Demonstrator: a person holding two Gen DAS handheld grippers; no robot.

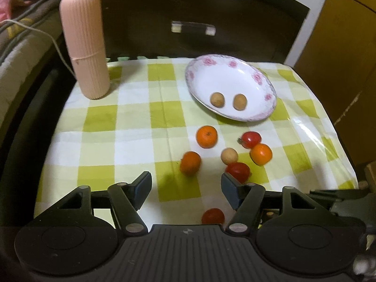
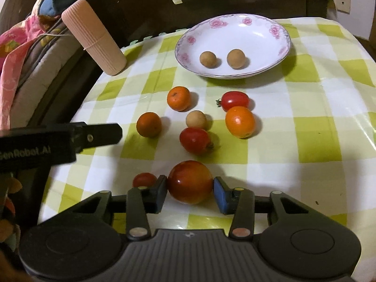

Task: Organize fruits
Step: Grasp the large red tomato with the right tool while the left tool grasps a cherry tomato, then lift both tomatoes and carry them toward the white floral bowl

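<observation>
Apparently the right hand-held gripper (image 2: 190,191) clamps a red-orange fruit (image 2: 189,182); the left (image 1: 186,188) gapes.

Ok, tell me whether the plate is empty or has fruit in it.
Not empty: the plate holds two small tan round fruits, side by side and apart; the other fruits lie on the tablecloth.

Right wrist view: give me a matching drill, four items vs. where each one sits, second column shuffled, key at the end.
Items:
1. two brown round fruits
2. large red-orange fruit
3. pink ribbed container
4. pale round fruit

Places:
A. far left corner of the checked cloth
B. on the cloth, in the middle of the loose oranges and tomatoes
C. inside the floral plate
D. between the jaws of the right gripper

Pairs: 1-C, 2-D, 3-A, 4-B
</observation>
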